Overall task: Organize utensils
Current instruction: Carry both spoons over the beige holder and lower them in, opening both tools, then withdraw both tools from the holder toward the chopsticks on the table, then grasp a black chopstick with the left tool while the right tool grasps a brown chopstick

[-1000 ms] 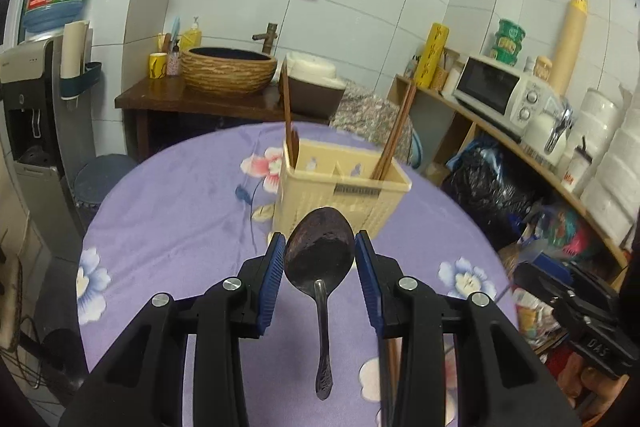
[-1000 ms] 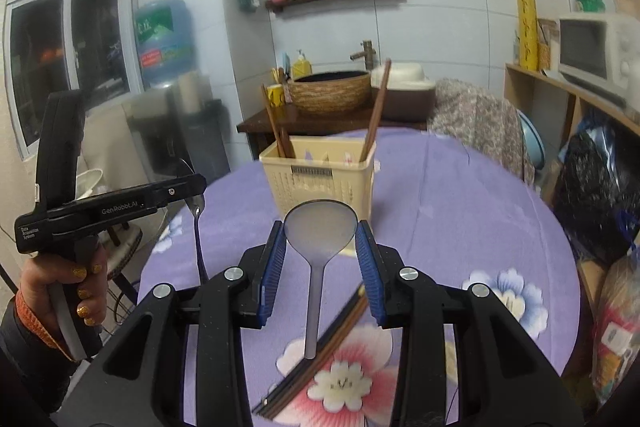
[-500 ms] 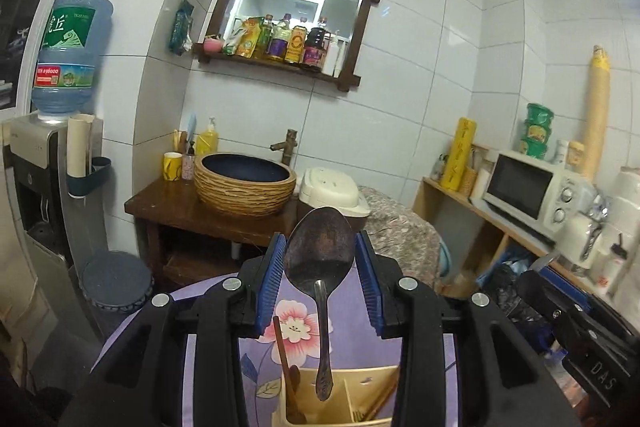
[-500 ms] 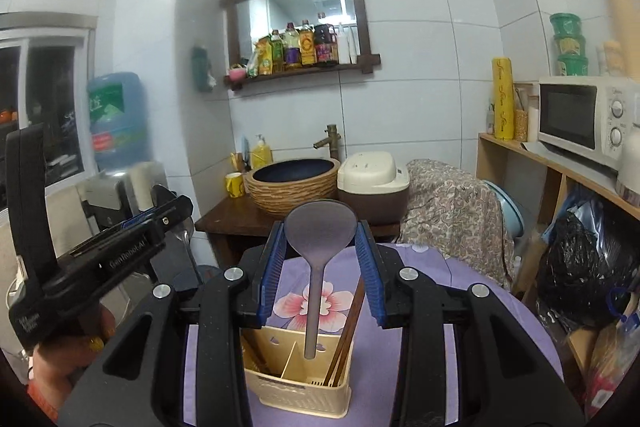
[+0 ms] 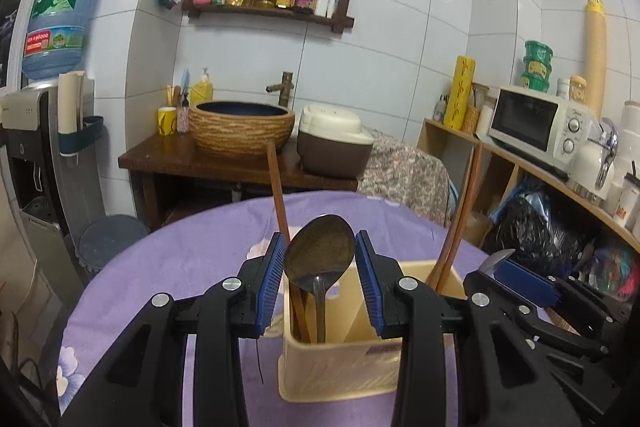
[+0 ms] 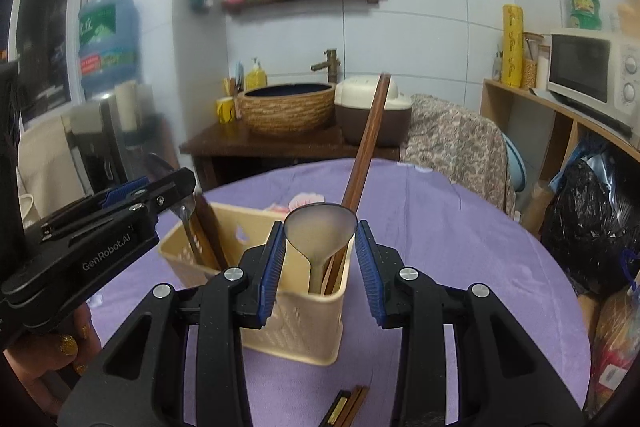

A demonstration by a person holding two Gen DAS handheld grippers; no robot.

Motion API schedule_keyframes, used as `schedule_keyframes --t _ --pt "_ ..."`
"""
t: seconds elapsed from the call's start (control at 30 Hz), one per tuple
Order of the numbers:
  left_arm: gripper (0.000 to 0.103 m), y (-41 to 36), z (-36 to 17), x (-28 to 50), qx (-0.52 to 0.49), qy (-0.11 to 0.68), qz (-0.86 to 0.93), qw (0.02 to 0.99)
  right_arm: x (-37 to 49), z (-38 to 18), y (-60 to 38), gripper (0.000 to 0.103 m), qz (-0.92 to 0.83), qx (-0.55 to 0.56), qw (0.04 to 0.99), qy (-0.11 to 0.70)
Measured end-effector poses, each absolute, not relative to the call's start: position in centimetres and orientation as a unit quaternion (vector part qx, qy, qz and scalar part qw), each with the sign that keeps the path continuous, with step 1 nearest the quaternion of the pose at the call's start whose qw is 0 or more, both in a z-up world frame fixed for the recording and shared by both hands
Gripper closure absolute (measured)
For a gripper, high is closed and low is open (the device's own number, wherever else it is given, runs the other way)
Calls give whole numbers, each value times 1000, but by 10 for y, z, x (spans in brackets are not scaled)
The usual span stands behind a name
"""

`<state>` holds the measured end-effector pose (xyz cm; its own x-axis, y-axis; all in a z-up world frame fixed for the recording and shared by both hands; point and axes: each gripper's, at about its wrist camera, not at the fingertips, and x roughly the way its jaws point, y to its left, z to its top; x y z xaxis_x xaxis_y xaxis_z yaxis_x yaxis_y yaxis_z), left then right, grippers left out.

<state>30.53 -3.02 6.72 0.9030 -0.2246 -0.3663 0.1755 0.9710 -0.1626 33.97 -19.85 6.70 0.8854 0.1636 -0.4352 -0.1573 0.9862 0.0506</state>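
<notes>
A dark metal spoon (image 5: pixel 320 254) stands bowl-up in the left gripper (image 5: pixel 320 281), which is clamped on it, its handle down inside the left compartment of the cream basket (image 5: pixel 340 367) beside brown chopsticks (image 5: pixel 278 195). The right gripper (image 6: pixel 320 267) pinches a pale spoon (image 6: pixel 320 231), handle in the basket's right end beside leaning chopsticks (image 6: pixel 366 155). The basket sits on a purple floral tablecloth (image 6: pixel 460 247), and more chopsticks (image 6: pixel 346 407) lie flat near the table's front edge.

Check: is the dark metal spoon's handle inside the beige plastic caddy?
Inside: dark metal spoon handle dips below beige plastic caddy rim, bowl between left tongs.
</notes>
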Motion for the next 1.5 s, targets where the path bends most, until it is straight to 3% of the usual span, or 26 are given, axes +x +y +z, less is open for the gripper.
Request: schedule_keyframes --t 0.17,0.23,0.3,0.53,0.63,0.8,1.17,1.5 --pt "63 -22 60 302 -73 211 -123 967 336 56 -197 65 88 1 969 229" --pt "45 -19 62 297 -74 207 -127 967 334 55 -197 56 89 0 970 226" --pt "35 -16 65 287 -67 192 -123 971 327 56 -198 39 86 1 972 217" --pt "13 6 59 247 -81 196 -112 971 291 53 -210 22 62 5 975 213" --pt "8 10 47 225 -79 212 -111 968 268 44 -209 14 51 -19 970 236" --pt "6 16 17 193 -85 242 -109 960 233 21 -216 6 34 -39 959 280" --pt "5 33 -34 160 -55 316 -81 944 189 -57 -239 6 -17 -17 916 400" --pt "5 26 -38 155 -39 318 -81 944 195 -77 -201 6 3 -53 901 430"
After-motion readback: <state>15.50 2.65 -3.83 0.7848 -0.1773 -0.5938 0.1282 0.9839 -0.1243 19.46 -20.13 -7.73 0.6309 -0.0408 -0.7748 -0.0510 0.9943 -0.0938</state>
